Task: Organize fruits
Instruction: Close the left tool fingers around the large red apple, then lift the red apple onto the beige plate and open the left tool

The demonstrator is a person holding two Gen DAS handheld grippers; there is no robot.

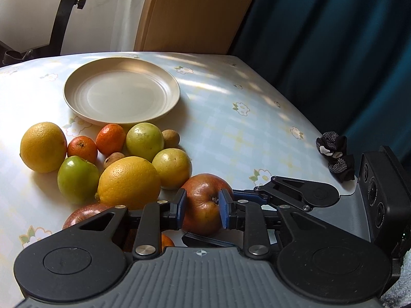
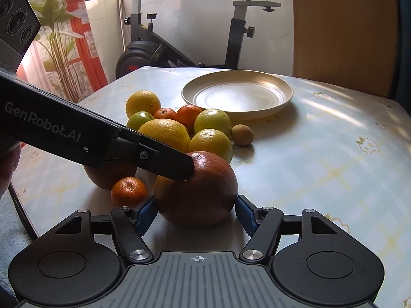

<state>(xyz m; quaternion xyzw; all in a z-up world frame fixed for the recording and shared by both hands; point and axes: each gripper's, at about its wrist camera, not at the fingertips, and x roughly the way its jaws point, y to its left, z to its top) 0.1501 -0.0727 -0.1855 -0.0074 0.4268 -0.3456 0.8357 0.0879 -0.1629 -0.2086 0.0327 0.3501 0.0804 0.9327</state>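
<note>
A red apple [image 1: 203,197] [image 2: 200,192] sits on the flowered tablecloth at the near end of a fruit pile. My left gripper [image 1: 203,210] comes down on its top, blue pads pinching beside the stem; its tip [image 2: 183,172] touches the apple's crown. My right gripper [image 2: 195,213] holds the same apple lower down, one pad against each side; its fingers [image 1: 295,195] reach in from the right. A second red apple [image 2: 110,177] and a mandarin [image 2: 129,191] lie close behind on the left. An empty cream plate [image 1: 69,95] [image 2: 282,100] stands beyond the pile.
The pile holds yellow oranges [image 1: 128,179], green apples [image 1: 77,177], mandarins [image 1: 110,138] and small brown fruits [image 1: 170,138]. A black dotted cloth [image 1: 336,159] lies at the table's right edge. A wooden chair back [image 1: 192,12] and an exercise bike [image 2: 179,38] stand behind the table.
</note>
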